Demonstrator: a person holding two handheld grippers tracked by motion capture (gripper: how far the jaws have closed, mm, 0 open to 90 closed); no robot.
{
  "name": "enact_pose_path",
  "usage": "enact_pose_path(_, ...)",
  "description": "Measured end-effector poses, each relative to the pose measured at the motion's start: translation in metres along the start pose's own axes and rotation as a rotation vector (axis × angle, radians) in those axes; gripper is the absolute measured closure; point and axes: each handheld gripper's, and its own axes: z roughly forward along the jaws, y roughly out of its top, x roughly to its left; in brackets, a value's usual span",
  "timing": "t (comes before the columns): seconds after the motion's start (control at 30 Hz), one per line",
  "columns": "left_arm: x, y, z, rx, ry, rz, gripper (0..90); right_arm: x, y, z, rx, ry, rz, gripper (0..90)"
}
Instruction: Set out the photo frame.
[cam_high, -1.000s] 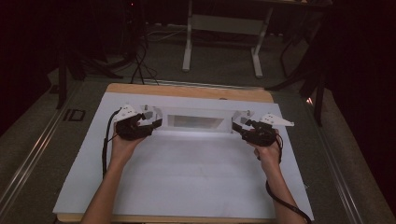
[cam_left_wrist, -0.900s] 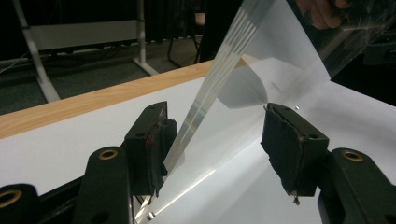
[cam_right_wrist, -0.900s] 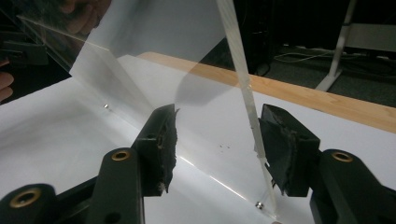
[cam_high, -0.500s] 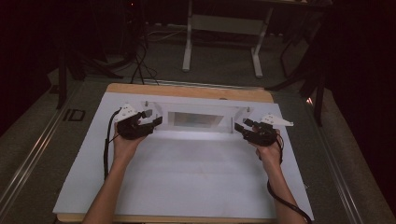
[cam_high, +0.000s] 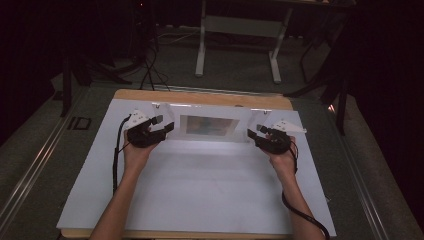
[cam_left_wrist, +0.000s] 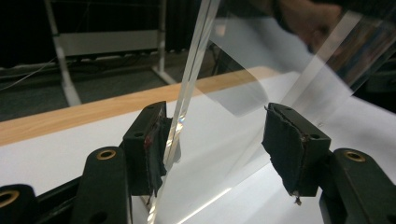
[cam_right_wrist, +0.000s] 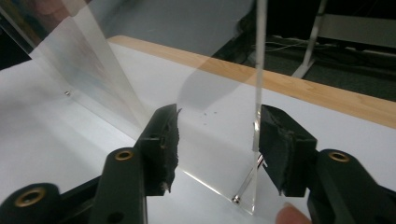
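A clear acrylic picture stand (cam_high: 210, 125) with a coloured print in it stands upright at the far middle of the white table top (cam_high: 200, 190). My left gripper (cam_high: 167, 127) is at its left end. In the left gripper view the gripper (cam_left_wrist: 215, 149) has one pad against the upright sheet (cam_left_wrist: 187, 84) and the slanted sheet reaches the other pad. My right gripper (cam_high: 251, 134) is at the stand's right end. Its jaws (cam_right_wrist: 217, 149) have just been closing around both sheets (cam_right_wrist: 219, 84), a thin gap left at the upright sheet.
A wooden board edge (cam_high: 200, 97) runs along the table's far side. Behind it on the dark floor stand a metal desk frame (cam_high: 235, 30) and some cables (cam_high: 150, 65). Each gripper's cable trails back along the forearm.
The right gripper's jaws have narrowed around the stand's right end. Both hands and the stand stay where they were.
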Motion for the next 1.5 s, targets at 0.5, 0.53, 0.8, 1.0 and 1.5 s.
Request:
enact_pose_path(0.5,0.008,-0.006,0.015,0.022,0.013,-0.026,42.7,-0.004,0.004,0.008,0.009,-0.028,-0.014,52.7)
enact_pose_path(0.53,0.008,-0.006,0.015,0.022,0.014,-0.027,42.7,-0.004,0.004,0.008,0.012,-0.027,-0.018,52.9)
enact_pose_path(0.8,0.009,-0.004,0.024,0.008,0.051,-0.052,42.0,-0.008,0.007,0.015,0.026,-0.040,-0.021,55.4)
enact_pose_path(1.0,0.013,0.000,0.029,0.024,0.059,-0.061,42.5,-0.012,0.011,0.021,0.043,-0.048,-0.026,56.0)
enact_pose_path(1.5,0.020,0.005,0.039,0.046,0.063,-0.068,43.1,-0.019,0.017,0.032,0.068,-0.055,-0.009,55.6)
